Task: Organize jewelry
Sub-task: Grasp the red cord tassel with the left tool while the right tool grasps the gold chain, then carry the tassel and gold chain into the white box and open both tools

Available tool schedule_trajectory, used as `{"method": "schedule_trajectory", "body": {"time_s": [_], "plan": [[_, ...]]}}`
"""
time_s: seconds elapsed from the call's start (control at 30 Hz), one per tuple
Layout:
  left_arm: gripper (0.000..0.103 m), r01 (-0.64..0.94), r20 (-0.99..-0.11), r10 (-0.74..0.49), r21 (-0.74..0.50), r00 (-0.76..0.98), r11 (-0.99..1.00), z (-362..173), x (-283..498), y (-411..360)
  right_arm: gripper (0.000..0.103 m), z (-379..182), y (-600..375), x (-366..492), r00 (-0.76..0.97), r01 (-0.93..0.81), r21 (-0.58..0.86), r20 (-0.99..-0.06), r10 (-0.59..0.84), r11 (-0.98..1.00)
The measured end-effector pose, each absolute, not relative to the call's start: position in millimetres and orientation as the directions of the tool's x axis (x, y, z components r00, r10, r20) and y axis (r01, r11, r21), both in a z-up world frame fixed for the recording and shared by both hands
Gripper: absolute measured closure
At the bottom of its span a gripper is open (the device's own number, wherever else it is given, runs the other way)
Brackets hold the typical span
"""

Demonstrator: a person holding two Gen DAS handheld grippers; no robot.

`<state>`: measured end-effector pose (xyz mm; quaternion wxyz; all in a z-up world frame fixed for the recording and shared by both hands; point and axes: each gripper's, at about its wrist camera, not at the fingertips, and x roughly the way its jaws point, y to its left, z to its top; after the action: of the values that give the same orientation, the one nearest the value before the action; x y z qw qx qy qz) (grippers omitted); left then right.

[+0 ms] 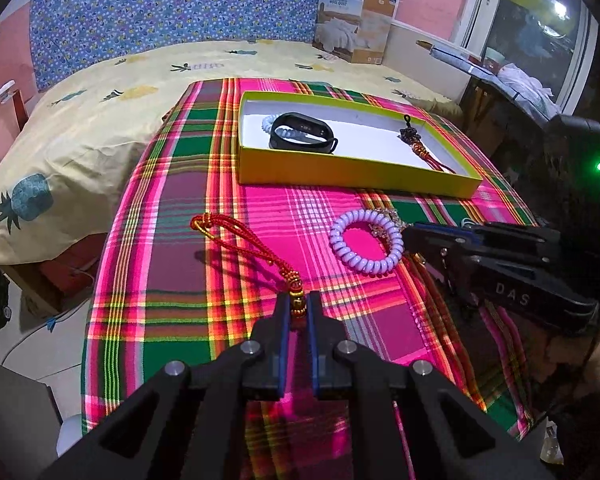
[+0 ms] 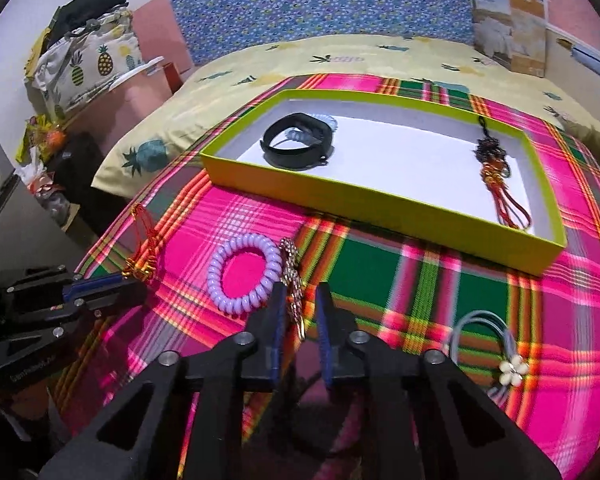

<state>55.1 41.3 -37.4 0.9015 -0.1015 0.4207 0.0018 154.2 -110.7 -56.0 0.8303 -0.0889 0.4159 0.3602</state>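
Note:
My left gripper [image 1: 299,306] is shut on the gold beads of a red cord charm [image 1: 244,240], whose loop trails away over the plaid cloth. My right gripper [image 2: 300,300] stands shut, jaws narrow, on a rhinestone hair clip [image 2: 292,268] that lies against its left pad. A purple spiral hair tie [image 2: 236,300] rests just left of the clip. Beyond them sits a yellow-green box [image 2: 380,208]. It holds a black wrist band [image 2: 296,140], a pale spiral tie and a dark knotted charm [image 2: 492,160]. In the left wrist view the right gripper [image 1: 410,236] touches the purple tie [image 1: 340,246].
A flower hair tie [image 2: 514,368] lies on the cloth to the right of my right gripper. The plaid cloth [image 1: 172,240] drops off at its left edge. Behind it lies a pineapple-print bedsheet [image 1: 100,120] with a cardboard package [image 1: 356,28] against the wall.

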Motion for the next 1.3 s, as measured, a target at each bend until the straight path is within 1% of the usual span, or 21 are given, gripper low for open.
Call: {"method": "schedule_trajectory", "body": {"time_s": [0.03,0.2,0.9,1.3], "plan": [[0.095,-0.088,-0.759,-0.083,-0.182,0.646,0.979,-38,56,41,0.097,-56,-110,154,0.397,-0.673,0.146,-0.755,0.521,0.725],[0.095,-0.084,-0.759,-0.088,-0.185,0.645,0.979,-39,56,41,0.097,-54,-109,151,0.413,-0.676,0.126,-0.752,0.515,0.726],[0.095,0.013,-0.697,-0.124,-0.162,0.706,0.987,-5,63,26,0.097,-21,-162,145,0.516,-0.562,0.199,-0.674,0.528,0.803],[0.095,0.059,-0.676,-0.157,-0.166,0.720,0.984,7,87,21,0.097,-11,-175,158,0.553,-0.527,0.197,-0.659,0.510,0.826]]}}
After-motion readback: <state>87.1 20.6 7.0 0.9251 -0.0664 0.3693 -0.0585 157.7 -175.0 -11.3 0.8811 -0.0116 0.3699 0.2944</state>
